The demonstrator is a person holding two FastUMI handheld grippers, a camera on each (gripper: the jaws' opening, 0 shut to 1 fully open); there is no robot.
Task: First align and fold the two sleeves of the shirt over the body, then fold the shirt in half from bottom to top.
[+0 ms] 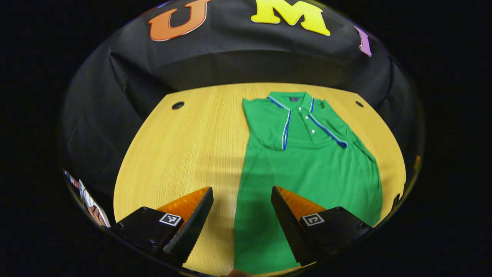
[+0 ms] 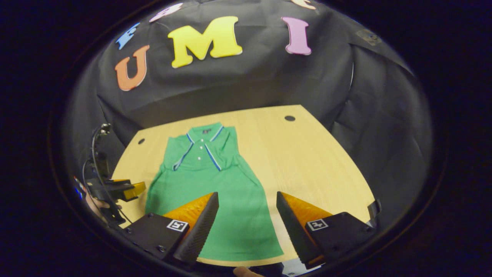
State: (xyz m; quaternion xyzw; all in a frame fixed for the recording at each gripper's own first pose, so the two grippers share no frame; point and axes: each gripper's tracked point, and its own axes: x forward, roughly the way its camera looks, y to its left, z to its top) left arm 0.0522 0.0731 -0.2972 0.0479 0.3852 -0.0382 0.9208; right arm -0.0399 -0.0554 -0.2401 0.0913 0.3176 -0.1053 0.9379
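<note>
Sleeves look folded in already, so I hold the left gripper [image 1: 242, 215] and right gripper [image 2: 248, 221] spread wide, empty, above the shirt [image 1: 307, 169]'s near hem on the table [image 1: 184, 154], ready for the upward fold.

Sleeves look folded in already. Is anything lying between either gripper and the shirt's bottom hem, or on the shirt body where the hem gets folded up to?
Nothing visible does. The left gripper and right gripper both hang open over the near end of the green shirt, and only bare wooden table surrounds it. Both sleeves lie folded across the chest; the body is clear up to the collar.
</note>
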